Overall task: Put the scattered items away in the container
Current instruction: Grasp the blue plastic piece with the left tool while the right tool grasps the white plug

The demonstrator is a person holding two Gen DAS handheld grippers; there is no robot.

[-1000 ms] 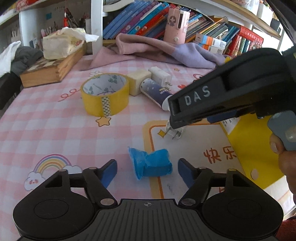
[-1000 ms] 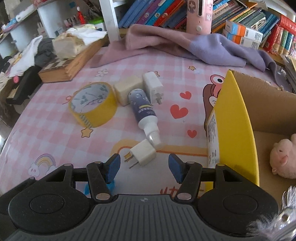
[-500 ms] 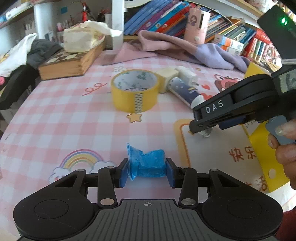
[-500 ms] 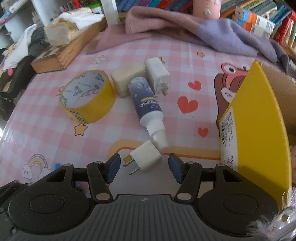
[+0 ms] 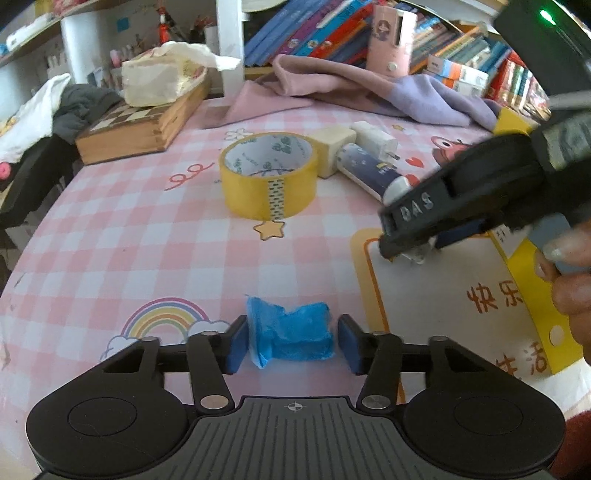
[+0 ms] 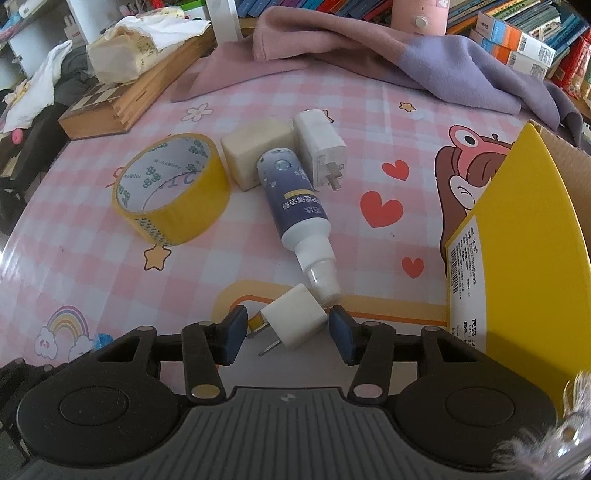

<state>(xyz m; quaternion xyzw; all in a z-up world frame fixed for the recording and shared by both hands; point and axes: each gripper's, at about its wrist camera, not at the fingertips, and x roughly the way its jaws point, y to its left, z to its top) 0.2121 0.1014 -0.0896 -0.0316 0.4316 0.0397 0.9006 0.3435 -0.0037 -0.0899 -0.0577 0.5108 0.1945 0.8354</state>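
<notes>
Two grippers are seen over a pink checked tablecloth (image 6: 92,266). The left gripper (image 5: 291,341) is set narrowly about one crumpled blue wrapper (image 5: 290,339), which lies on the cloth between the pads; the left pad seems to touch it while a sliver of gap shows at the right, and the jaws are opening slightly. The right gripper (image 6: 288,332) is closing about one small white plug (image 6: 293,319), whose prongs point down-left; its pads are not yet pressed on it, though contact is hard to judge from this angle. Three chargers are counted in all: that plug, a cream cube (image 6: 256,149) and a white adapter (image 6: 321,147), the last two flanking the base of one spray bottle (image 6: 295,206) lying on its side. One roll of yellow tape (image 6: 171,188) stands just left of them. One yellow cardboard box (image 6: 517,236), the container, is open at the right edge. Behind, a pink-and-purple cloth (image 6: 369,48), a wooden chessboard case (image 6: 122,99) with a tissue pack on it, and shelves of books (image 5: 314,29) are seen.
</notes>
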